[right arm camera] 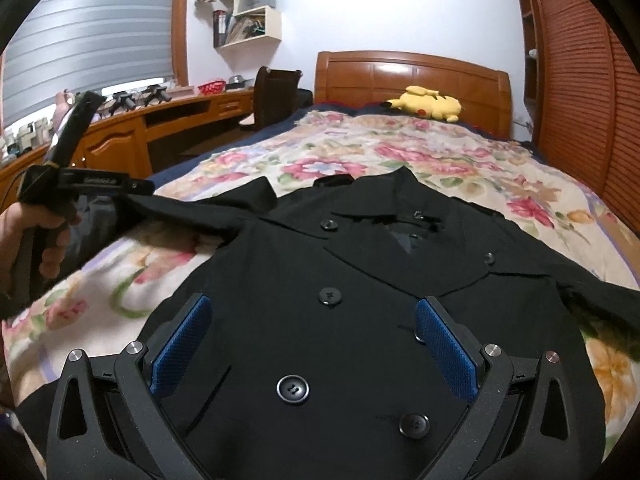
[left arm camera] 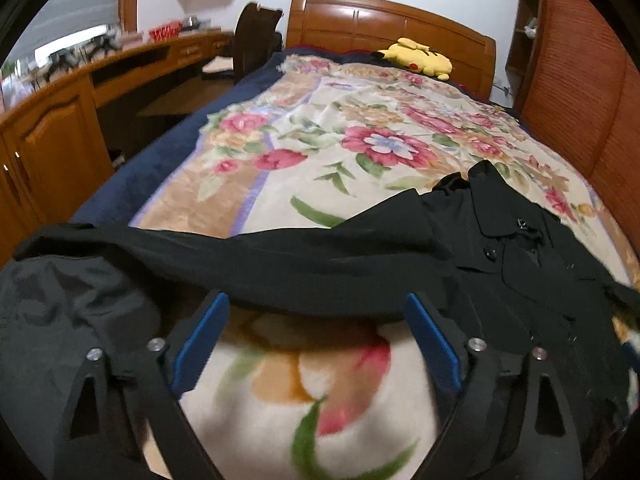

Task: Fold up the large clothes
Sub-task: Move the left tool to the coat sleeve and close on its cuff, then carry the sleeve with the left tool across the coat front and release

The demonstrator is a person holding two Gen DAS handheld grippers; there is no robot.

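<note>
A large black buttoned coat [right arm camera: 360, 280] lies face up on the floral blanket [right arm camera: 440, 152], collar toward the headboard. Its left sleeve [left arm camera: 280, 256] stretches sideways across the left wrist view, with the collar [left arm camera: 504, 216] at the right. My left gripper [left arm camera: 316, 320] is open, its blue pads [left arm camera: 200, 340] just short of the sleeve's near edge, above the blanket [left arm camera: 300, 152]. It also shows in the right wrist view [right arm camera: 80, 184], held by a hand by the sleeve end. My right gripper [right arm camera: 316, 320] is open above the coat's front, near the buttons [right arm camera: 293, 389].
A yellow plush toy [right arm camera: 428, 104] lies by the wooden headboard [right arm camera: 412, 72]. A wooden desk [right arm camera: 132, 132] and a chair [right arm camera: 276, 96] stand left of the bed. Louvered wooden doors [right arm camera: 580, 100] run along the right. Wall shelves [right arm camera: 248, 8] hang above the desk.
</note>
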